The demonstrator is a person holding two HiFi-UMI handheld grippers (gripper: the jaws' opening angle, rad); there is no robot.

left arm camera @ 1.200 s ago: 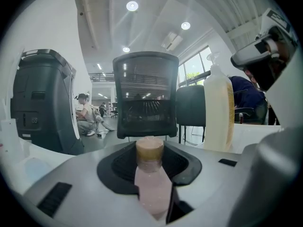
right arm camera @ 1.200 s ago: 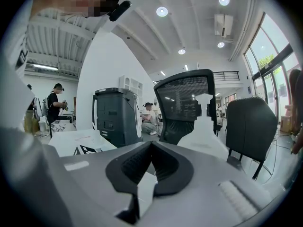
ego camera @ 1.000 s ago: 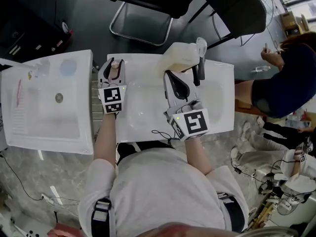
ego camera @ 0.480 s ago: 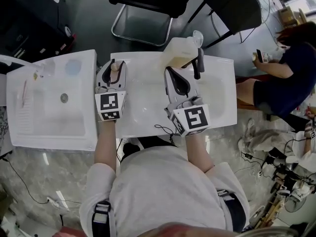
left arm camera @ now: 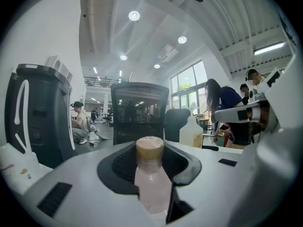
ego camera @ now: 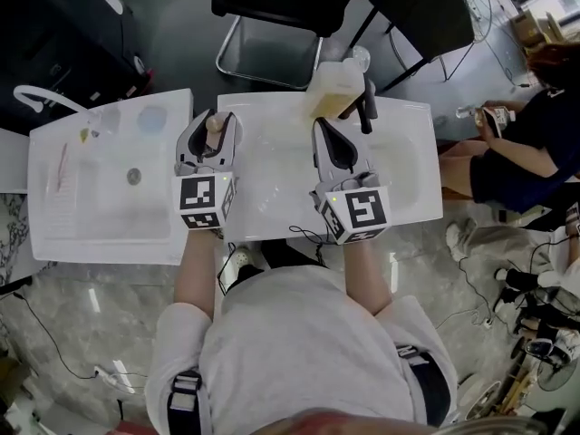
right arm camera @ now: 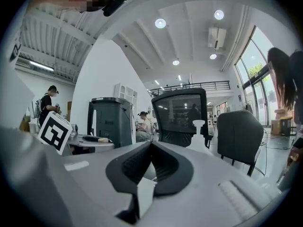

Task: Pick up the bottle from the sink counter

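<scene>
Bottle (left arm camera: 150, 183) with a pale pinkish body and a tan cap sits clamped between the jaws of the left gripper (ego camera: 210, 127). It lies along the jaws with its cap pointing away from the camera, out near the jaw tips. In the head view this gripper is over the left end of the white sink counter (ego camera: 272, 198), close to the gap that parts it from a second white sink (ego camera: 100, 216) further left. The right gripper (ego camera: 323, 127) is near the middle of the counter, its jaws brought together at the tips with nothing between them. Just beyond it, at the counter's back edge, stands a large jug (ego camera: 333, 87) of yellowish liquid beside a black faucet (ego camera: 368, 107). A black chair (ego camera: 281, 7) stands on the floor behind the counter.
</scene>
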